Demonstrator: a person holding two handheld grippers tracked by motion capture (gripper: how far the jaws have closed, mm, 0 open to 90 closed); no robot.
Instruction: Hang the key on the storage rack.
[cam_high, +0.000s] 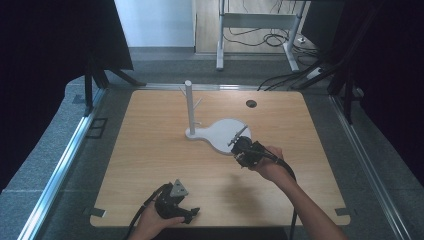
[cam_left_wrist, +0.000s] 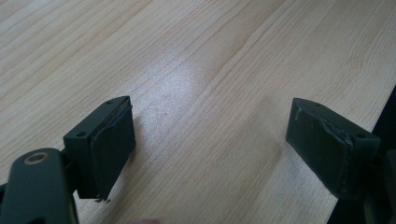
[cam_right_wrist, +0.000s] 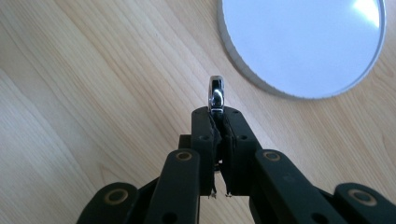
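**Op A:** Where are we?

**Op B:** I have the right tool (cam_right_wrist: 216, 114) pressed closed on a small shiny metal piece (cam_right_wrist: 215, 93); its rounded end pokes out just past the jaws at the centre of the right gripper view. In the high view that tool (cam_high: 239, 141) sits right of centre, with the thin metal piece (cam_high: 239, 135) slanting up over the near edge of the white base (cam_high: 222, 131).

**Op A:** And the left?

**Op B:** The left tool (cam_left_wrist: 210, 140) is spread wide with nothing between the jaws, just bare table (cam_left_wrist: 196, 60). In the high view it rests at the bottom, left of centre (cam_high: 190, 212).

**Op A:** So, which step?

**Op B:** I judge it as carrying the piece towards the stand. The white post (cam_high: 189, 107) with its small pegs stands at the upper centre, left of the dish end. Next I'd need to lift and turn the piece to a peg, or lower it onto the base; which one, I can't tell.
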